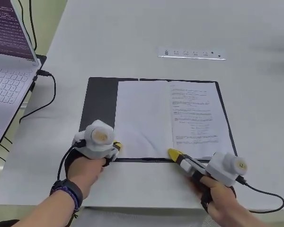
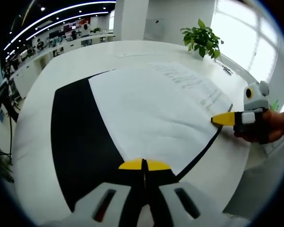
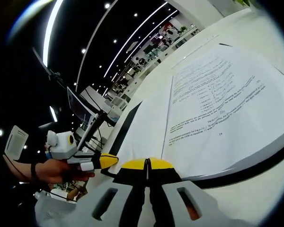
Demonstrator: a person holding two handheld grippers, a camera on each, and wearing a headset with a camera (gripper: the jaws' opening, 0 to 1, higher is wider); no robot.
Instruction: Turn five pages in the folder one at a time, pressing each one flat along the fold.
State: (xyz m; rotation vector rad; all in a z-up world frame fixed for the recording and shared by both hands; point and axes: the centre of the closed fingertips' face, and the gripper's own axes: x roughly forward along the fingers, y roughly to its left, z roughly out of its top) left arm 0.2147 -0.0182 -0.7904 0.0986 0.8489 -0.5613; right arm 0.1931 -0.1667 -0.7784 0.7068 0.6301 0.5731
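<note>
The folder (image 1: 100, 101) lies open in the middle of the white table (image 1: 132, 33). Its left part is bare and black. Next to that is a blank page (image 1: 142, 118), and on the right is a page with printing (image 1: 196, 113). The fold (image 1: 171, 118) runs between the two pages, from far to near.

The left gripper (image 1: 116, 146) is right at the near left corner of the blank page. Its two yellow tips are pressed together and there is nothing between them. I think it waits there to keep that page down so it cannot flip back.

The right gripper (image 1: 173, 153) is at the near end of the fold, just at the edge of the paper. Its yellow tips are closed tight too, and they hold nothing. Closed tips make one blunt end, which is good for rubbing, so I think it is set to press along the fold from near to far.

I cannot tell how many pages are done. A laptop (image 1: 4, 71) sits far to the left, well out of the way
</note>
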